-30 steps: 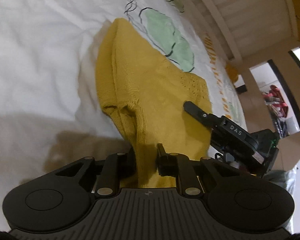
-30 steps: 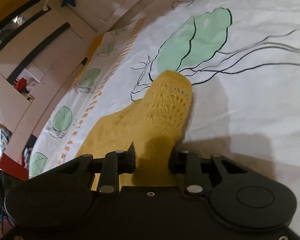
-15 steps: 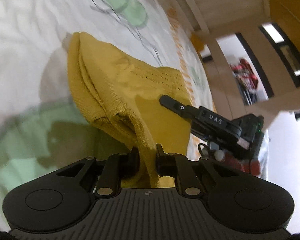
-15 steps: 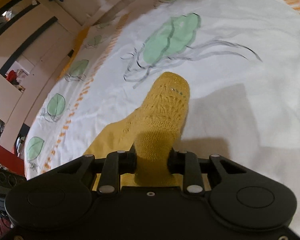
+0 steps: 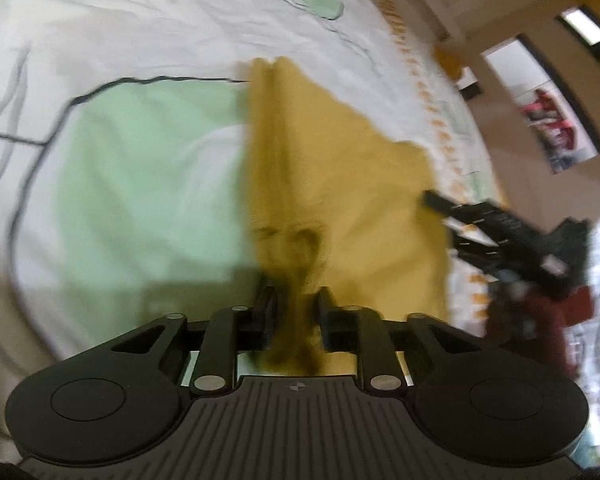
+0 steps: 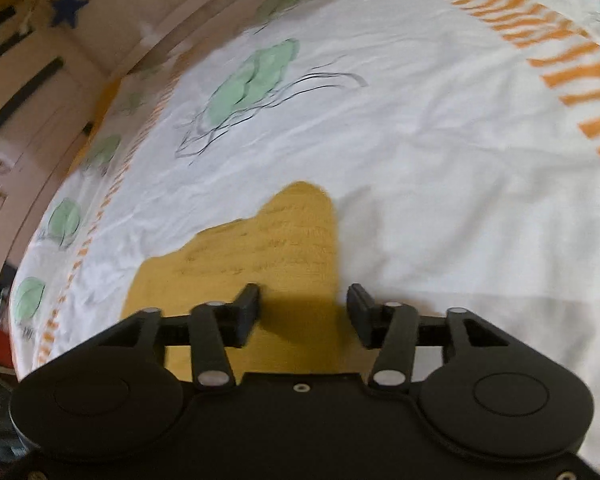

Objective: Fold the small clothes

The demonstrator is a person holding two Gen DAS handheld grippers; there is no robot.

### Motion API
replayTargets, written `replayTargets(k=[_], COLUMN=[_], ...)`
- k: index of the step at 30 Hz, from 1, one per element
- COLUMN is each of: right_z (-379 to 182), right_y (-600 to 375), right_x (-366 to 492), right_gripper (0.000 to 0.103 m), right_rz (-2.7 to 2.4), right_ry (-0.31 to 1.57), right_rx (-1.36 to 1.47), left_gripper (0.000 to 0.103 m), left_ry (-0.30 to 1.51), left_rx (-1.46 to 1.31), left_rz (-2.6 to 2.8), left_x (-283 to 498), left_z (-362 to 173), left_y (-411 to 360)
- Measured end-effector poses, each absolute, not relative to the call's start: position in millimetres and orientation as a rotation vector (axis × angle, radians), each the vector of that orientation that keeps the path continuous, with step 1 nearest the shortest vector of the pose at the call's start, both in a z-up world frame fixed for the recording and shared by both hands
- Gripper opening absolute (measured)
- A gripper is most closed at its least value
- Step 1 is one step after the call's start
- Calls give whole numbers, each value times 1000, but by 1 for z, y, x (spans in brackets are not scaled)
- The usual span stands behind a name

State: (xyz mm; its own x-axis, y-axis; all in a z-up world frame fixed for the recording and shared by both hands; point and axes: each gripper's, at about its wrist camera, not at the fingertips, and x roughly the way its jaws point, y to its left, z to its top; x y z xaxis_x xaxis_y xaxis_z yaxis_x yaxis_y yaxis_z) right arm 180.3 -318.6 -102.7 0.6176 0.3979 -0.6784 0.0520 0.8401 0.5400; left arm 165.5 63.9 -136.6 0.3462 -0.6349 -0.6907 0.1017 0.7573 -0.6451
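A small mustard-yellow knitted garment (image 5: 332, 168) lies on a white bedsheet (image 5: 140, 20) printed with green leaves. My left gripper (image 5: 296, 304) is shut on a bunched fold of the garment at its near edge. In the right wrist view the garment (image 6: 268, 248) lies flat on the sheet, and my right gripper (image 6: 303, 304) is open just above its near part, holding nothing. The right gripper also shows in the left wrist view (image 5: 500, 224), at the garment's right edge. Both views are motion-blurred.
The sheet (image 6: 420, 140) has an orange-striped border (image 6: 560, 68) along its far and right sides. A pale wooden bed frame (image 6: 120, 48) runs along the far left edge. A doorway with red items (image 5: 552, 132) lies beyond the bed.
My right gripper has opened and let go of the garment, which now lies flat. My left gripper, still shut on its fold, has swung across the sheet over a large green leaf.
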Motion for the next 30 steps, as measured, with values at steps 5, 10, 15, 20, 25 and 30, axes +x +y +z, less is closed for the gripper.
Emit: replayTargets(k=[5,10,15,20,25,30], right_z=[-94,-76,-62,-64,-91,-113], right_y=[-324,-326,-296,-278,-270,-276], right_x=[165,143,143,163,194,203], right_gripper=[62,60,19,19,17,7], right_rz=[200,208,245,274,229,188], right_ry=[823,722,670,662,739,762], right_rx=[550,481,299,271,242,255], left_gripper=[23,25,37,37,37,38], left_ry=[1044,838,727,710,738,787], left_rx=[-526,-361,-251,-221,-149,-142], left_rz=[-467,-428,-416,-404,-363,-313], left_x=[158,145,160,185,211,216], left_z=[-122,-80,-61,-66,-90,-118], left_y=[66,51,22,-4,-23,-14])
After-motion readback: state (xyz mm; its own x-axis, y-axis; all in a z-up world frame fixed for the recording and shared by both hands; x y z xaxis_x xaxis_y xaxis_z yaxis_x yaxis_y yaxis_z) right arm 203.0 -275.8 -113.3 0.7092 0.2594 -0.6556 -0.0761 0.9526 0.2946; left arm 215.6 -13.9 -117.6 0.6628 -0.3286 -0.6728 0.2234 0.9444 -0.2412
